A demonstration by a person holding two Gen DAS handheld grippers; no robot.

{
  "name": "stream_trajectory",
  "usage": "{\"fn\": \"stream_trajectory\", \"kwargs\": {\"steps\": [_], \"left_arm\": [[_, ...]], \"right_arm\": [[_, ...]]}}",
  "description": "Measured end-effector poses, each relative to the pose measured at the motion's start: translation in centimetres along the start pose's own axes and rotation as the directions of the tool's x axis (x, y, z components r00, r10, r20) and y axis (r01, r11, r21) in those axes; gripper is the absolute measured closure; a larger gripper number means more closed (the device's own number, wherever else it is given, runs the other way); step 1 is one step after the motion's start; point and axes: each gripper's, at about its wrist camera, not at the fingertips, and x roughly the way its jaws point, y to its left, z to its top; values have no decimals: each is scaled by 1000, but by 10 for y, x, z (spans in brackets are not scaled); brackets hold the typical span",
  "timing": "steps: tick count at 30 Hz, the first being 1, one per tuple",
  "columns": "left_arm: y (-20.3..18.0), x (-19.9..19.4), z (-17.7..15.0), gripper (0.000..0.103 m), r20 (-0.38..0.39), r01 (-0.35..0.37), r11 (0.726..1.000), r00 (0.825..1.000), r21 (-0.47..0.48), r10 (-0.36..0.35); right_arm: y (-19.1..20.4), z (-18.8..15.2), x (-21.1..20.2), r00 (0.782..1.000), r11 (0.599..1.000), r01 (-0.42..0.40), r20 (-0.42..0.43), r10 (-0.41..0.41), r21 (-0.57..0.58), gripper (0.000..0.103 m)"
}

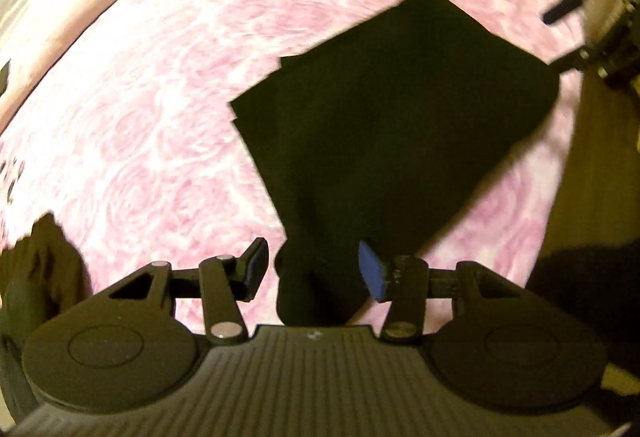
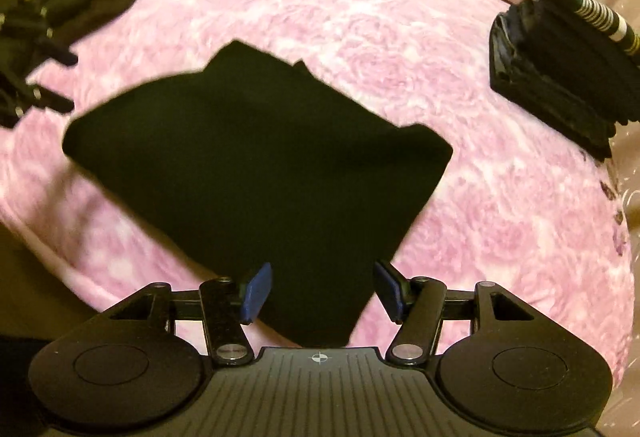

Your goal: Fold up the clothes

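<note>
Folded black garment, corner twd cam

Your two wrist views are warm and yellow-tinted, with moderate indoor light. The pink rose-patterned blanket is overexposed toward its left edge in the left view. The black folded garment reads as a flat silhouette, with no weave visible. Motion blur smears its edges and the blanket pattern. Fisheye bending curves the blanket's edges; corners vignette black.
</note>
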Motion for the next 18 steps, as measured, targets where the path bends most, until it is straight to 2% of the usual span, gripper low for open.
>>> {"fn": "stream_trajectory", "kwargs": {"steps": [5,10,14,18], "left_arm": [[4,-4,-2,58,-20,-9,997,1000,-74,8],[2,-1,-1,58,-30,-17,997,999,-70,15],[0,4,4,58,-32,-12,997,999,-76,10],[9,10,17,56,-8,13,989,1000,-149,-14]], "right_arm": [[8,3,-11,1000,1000,5,13,-5,12,43],[2,-1,-13,1000,998,14,19,-15,56,43],[-18,-1,-5,1000,994,-7,13,6,108,43],[-57,8,17,998,975,-68,18,65,211,43]]}}
